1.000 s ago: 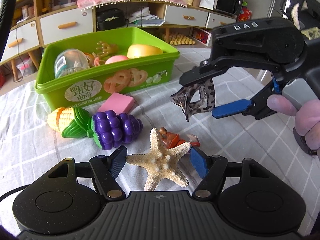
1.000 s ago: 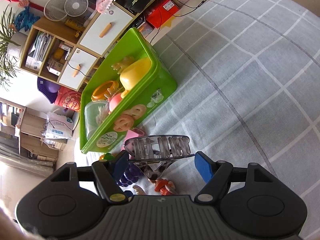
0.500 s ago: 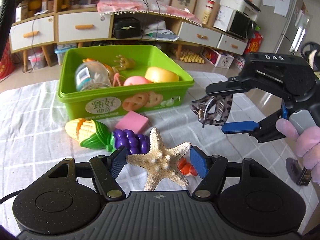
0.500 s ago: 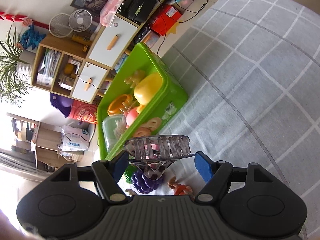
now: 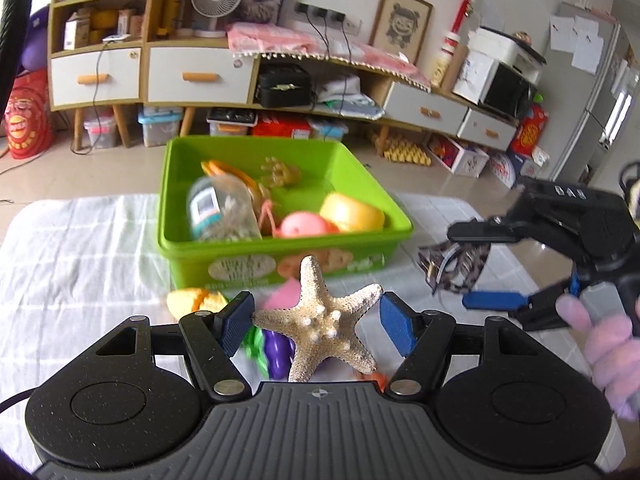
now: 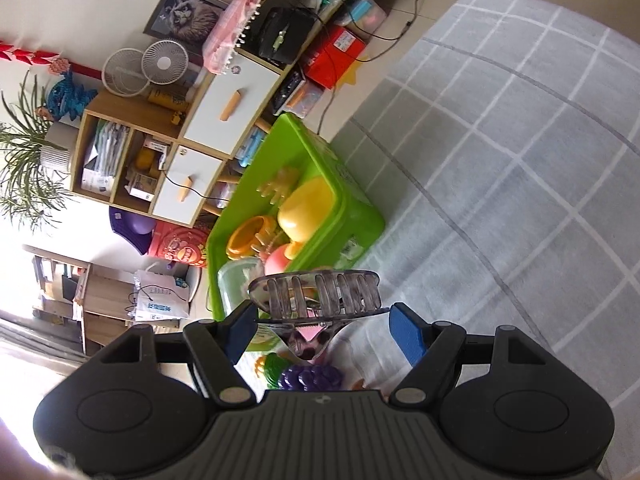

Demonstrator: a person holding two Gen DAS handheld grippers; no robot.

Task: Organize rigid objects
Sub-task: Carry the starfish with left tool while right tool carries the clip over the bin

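Note:
My left gripper (image 5: 318, 322) is shut on a beige starfish (image 5: 320, 322) and holds it in the air in front of the green bin (image 5: 280, 258). My right gripper (image 6: 322, 328) is shut on a tortoiseshell hair claw (image 6: 316, 294); it also shows in the left wrist view (image 5: 456, 264), to the right of the bin and above the cloth. The bin holds a yellow toy (image 5: 350, 213), a pink ball (image 5: 304, 226), a clear jar (image 5: 222, 210) and an orange ring.
A toy corn (image 5: 196, 300), purple grapes (image 6: 310, 376) and a pink block (image 5: 280, 298) lie on the checked cloth (image 6: 500, 200) in front of the bin. A small orange toy is mostly hidden behind my left gripper. Shelves and drawers stand beyond the table.
Both grippers have risen with their objects. The left one carried the starfish up from the cloth toward the bin; the right one lifted the hair claw higher, to the bin's right.

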